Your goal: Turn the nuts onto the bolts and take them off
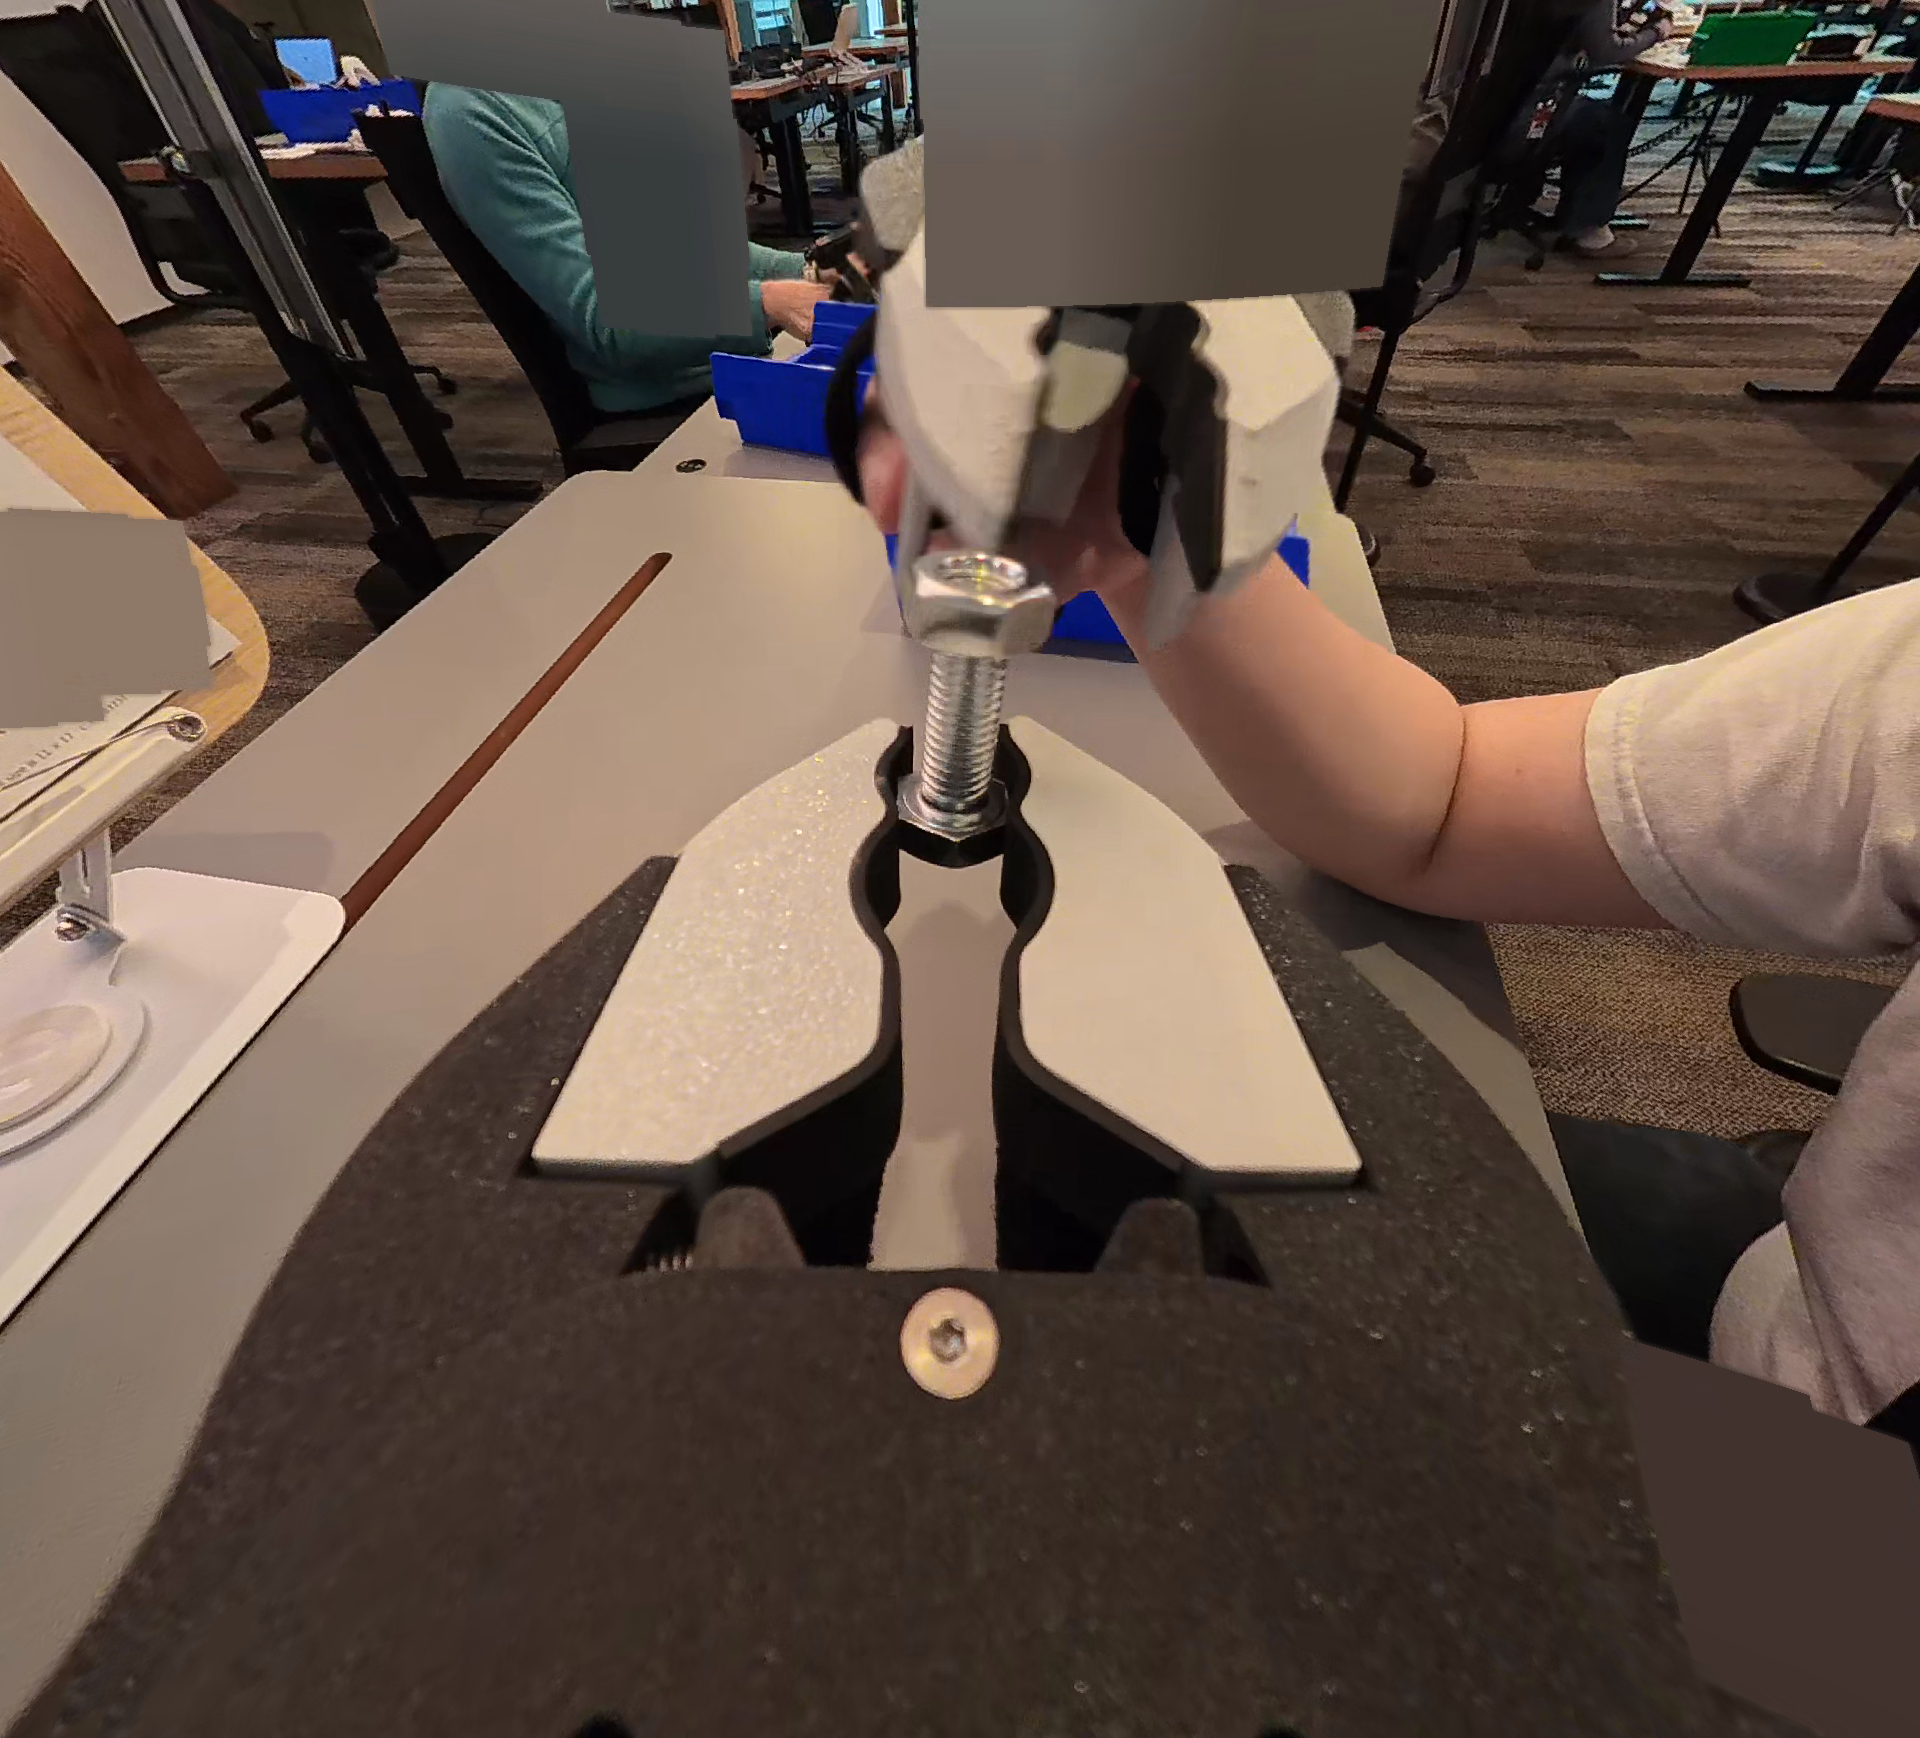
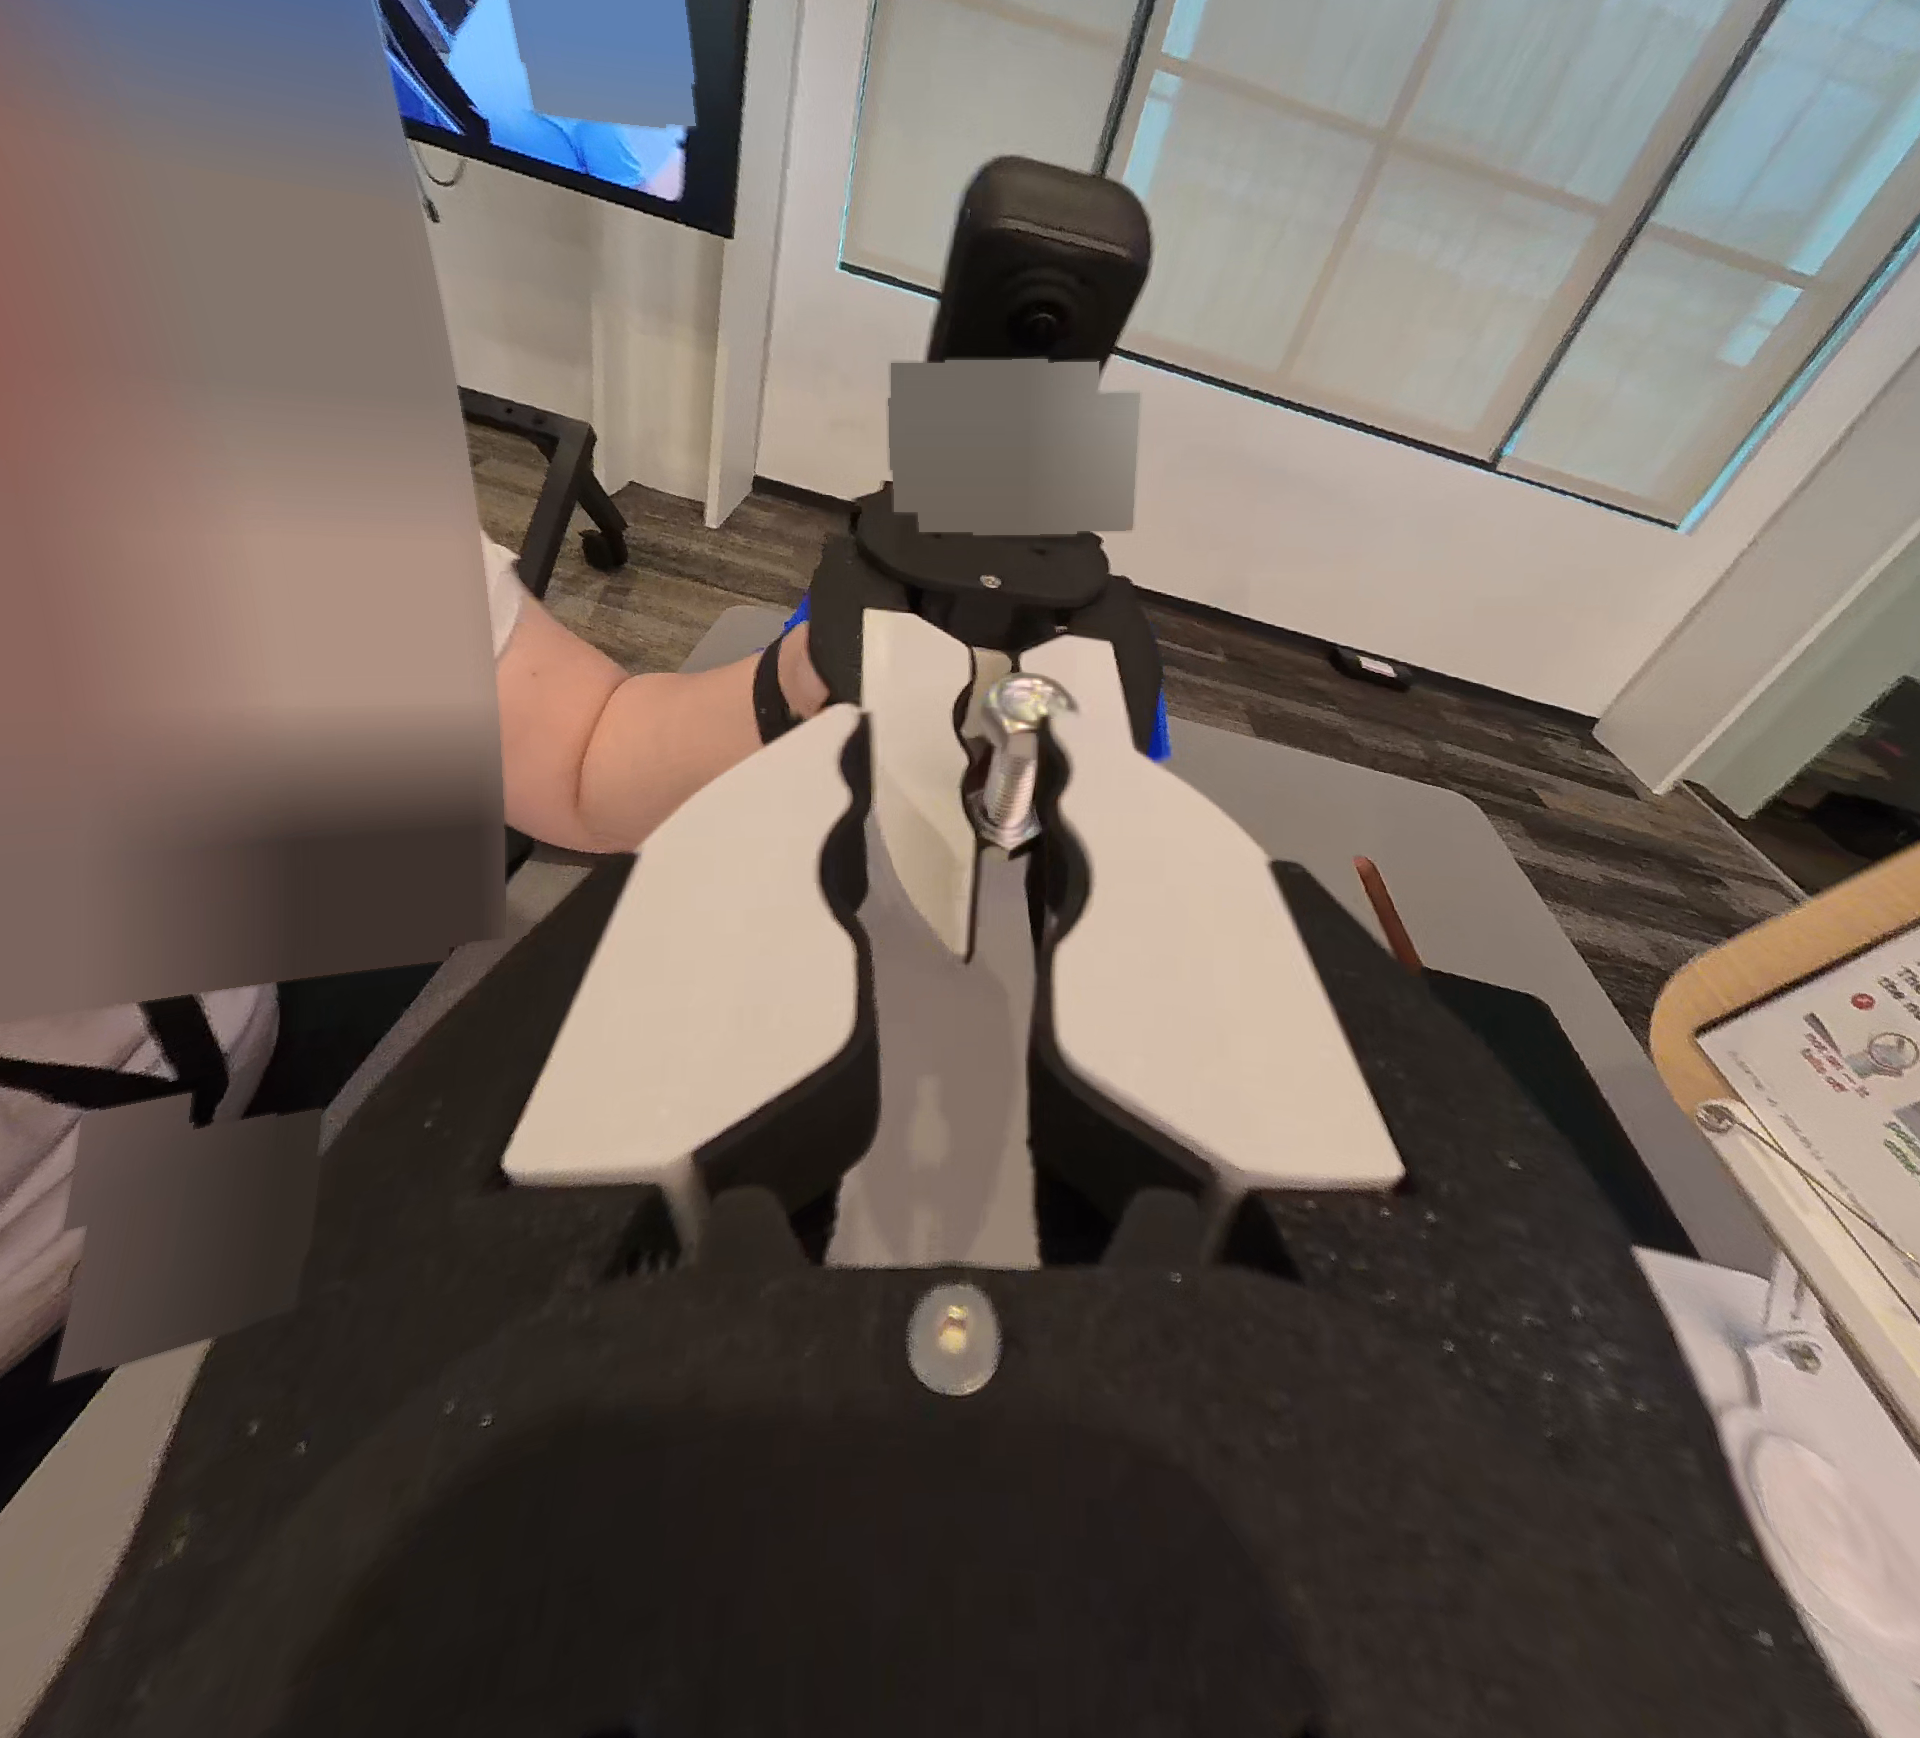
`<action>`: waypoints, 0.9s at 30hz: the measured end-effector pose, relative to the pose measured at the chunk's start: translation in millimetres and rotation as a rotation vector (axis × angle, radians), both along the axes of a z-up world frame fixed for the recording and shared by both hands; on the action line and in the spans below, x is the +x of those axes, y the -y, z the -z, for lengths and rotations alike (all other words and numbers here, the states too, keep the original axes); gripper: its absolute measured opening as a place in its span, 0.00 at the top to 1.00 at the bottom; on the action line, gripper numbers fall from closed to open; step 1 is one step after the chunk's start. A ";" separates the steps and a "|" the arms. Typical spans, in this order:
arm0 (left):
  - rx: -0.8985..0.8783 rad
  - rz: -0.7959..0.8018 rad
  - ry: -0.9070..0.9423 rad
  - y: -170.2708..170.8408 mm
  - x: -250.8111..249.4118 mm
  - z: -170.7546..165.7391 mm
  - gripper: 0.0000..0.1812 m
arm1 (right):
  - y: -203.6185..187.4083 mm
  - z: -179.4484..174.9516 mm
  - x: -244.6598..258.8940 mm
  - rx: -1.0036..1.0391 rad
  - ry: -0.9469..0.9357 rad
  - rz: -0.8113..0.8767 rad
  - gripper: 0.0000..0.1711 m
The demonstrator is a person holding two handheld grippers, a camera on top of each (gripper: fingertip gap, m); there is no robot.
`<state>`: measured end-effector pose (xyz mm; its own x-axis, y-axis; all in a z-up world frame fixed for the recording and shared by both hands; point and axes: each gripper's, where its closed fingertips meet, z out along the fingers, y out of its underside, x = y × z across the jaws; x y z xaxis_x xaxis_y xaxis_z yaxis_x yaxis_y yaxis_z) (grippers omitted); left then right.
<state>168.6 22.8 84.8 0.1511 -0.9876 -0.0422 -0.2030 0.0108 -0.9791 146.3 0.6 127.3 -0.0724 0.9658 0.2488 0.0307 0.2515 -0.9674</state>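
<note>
In the left wrist view my left gripper (image 1: 951, 789) is shut on the hex head of a silver bolt (image 1: 958, 732) and holds it upright above the grey table (image 1: 623, 701). A silver nut (image 1: 977, 613) sits at the top end of the thread. My right gripper (image 1: 1039, 597) comes in from the far side, jaws apart, with the nut beside one fingertip and a gap to the other. In the right wrist view the bolt (image 2: 1006, 779) stands between my right gripper's (image 2: 966, 743) spread fingers, with the left gripper (image 2: 992, 867) opposite, shut on it.
Blue bins (image 1: 790, 400) stand at the table's far edge, one (image 1: 1091, 623) behind the nut. A white stand holding a paper sheet (image 1: 104, 857) is at the left. A bare forearm (image 1: 1403, 805) rests at the right. People sit at desks beyond. One gripper's finger ends stand about 5 cm off the other's.
</note>
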 end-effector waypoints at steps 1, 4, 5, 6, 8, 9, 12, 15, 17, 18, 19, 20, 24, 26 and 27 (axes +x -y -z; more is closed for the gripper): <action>0.001 -0.003 0.002 -0.6 -0.5 -0.3 0.92 | 2.8 -3.4 2.1 -0.010 -0.020 -0.023 0.88; -0.009 0.004 0.008 0.1 0.0 -0.7 0.92 | -3.9 -11.0 0.6 -0.037 -0.080 0.006 0.81; -0.006 0.001 0.007 -0.2 0.2 -0.5 0.92 | -5.4 -8.9 -1.6 -0.037 -0.071 0.013 0.77; -0.004 0.001 0.004 -0.2 0.3 0.0 0.92 | -5.6 -5.2 -3.8 -0.035 -0.050 0.014 0.76; -0.005 -0.004 0.007 -1.1 0.1 -0.4 0.92 | -3.5 0.4 -6.0 -0.022 -0.012 0.009 0.76; -0.007 -0.003 0.011 -1.2 -0.4 -1.0 0.92 | -2.9 0.4 -5.4 -0.008 -0.009 0.014 0.75; -0.004 -0.014 0.014 -3.4 -2.9 -2.3 0.92 | 0.4 -3.4 -0.3 -0.007 -0.022 -0.003 0.83; -0.012 -0.003 0.020 -1.4 -2.0 -3.0 0.92 | -5.8 -8.4 -1.4 -0.039 -0.065 0.018 0.78; -0.003 -0.001 0.013 -0.1 -0.6 -2.1 0.92 | -9.5 -3.1 -5.8 -0.050 -0.043 0.031 0.72; 0.000 -0.003 0.012 0.1 -0.3 -2.0 0.92 | -8.5 0.4 -7.8 -0.048 -0.024 0.024 0.71; 0.000 -0.002 0.011 0.1 -0.3 -2.0 0.92 | -5.8 3.1 -9.1 -0.040 -0.009 0.009 0.71; 0.000 -0.007 0.013 -1.1 -0.9 -2.1 0.92 | -3.1 4.2 -9.4 -0.029 0.000 -0.003 0.72; -0.006 -0.017 0.024 -4.0 -4.2 -4.3 0.92 | -2.7 2.5 -5.0 -0.025 -0.001 -0.003 0.79; -0.009 -0.013 0.026 -3.5 -4.2 -4.6 0.92 | -5.6 -1.1 -4.0 -0.051 -0.028 0.000 0.80; -0.012 -0.008 0.026 -2.4 -3.3 -4.4 0.92 | -8.3 -2.2 -4.8 -0.058 -0.041 0.010 0.78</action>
